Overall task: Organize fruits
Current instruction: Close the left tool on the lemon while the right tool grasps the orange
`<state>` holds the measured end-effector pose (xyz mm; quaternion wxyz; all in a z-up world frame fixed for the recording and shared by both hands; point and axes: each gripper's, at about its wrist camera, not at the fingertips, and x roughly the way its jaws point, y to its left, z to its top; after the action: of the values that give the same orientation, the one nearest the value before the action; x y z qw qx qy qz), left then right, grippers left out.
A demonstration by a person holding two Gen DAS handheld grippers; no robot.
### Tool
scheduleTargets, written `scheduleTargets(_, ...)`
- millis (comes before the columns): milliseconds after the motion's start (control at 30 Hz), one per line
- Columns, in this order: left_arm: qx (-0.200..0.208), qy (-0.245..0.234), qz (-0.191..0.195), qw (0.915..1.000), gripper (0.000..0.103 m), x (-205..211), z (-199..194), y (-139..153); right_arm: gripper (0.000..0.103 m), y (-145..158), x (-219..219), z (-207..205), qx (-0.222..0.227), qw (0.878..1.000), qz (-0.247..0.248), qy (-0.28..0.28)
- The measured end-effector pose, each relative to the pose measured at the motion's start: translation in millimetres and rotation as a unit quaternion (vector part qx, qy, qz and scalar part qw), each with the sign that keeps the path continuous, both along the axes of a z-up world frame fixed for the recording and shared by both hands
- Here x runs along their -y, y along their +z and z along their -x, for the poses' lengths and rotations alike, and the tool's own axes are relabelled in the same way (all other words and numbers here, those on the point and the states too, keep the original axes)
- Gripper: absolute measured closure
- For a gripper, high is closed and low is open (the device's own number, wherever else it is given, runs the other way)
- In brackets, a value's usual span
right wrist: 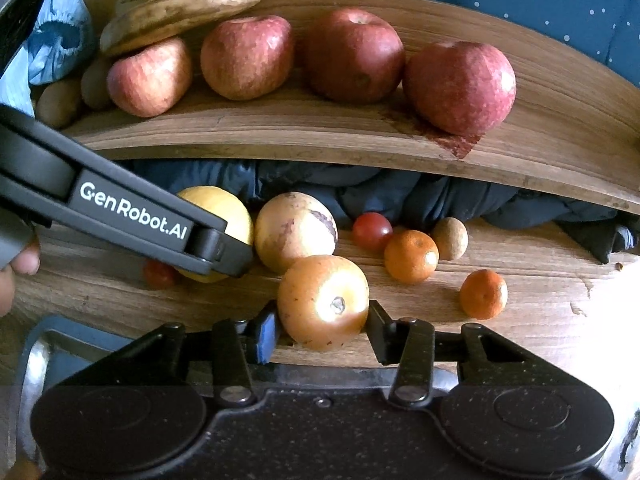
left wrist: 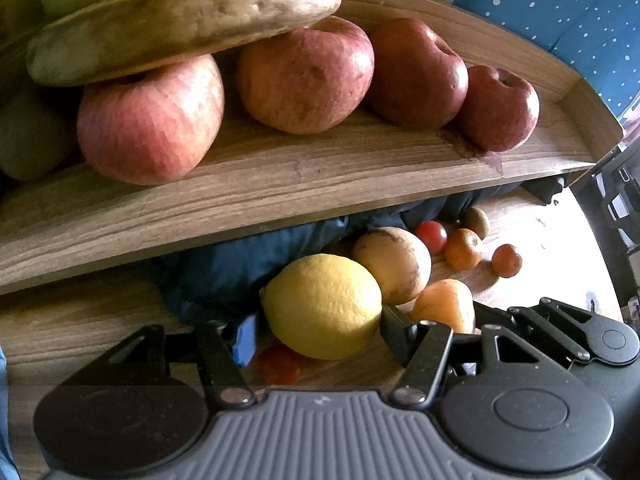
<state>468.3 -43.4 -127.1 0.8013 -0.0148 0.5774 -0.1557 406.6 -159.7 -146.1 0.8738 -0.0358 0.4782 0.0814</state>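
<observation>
On the table, the left gripper point(left wrist: 320, 326) brackets the lemon point(left wrist: 322, 306), its jaws set against both sides; beside it lies a pale round fruit point(right wrist: 295, 232); the right gripper point(right wrist: 322, 330) clasps an orange fruit point(right wrist: 323, 303) between its jaws; four apples point(right wrist: 354, 56) line the wooden tray point(right wrist: 560, 120) above.
</observation>
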Motion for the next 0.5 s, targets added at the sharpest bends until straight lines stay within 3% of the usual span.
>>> scheduleTargets(500, 0.000, -0.009, 0.006, 0.9999, 0.037, 1.9, 4.0, 0.0, 0.055, 2.6, 6.0, 1.2, -0.002, 1.000, 0.000, 0.005)
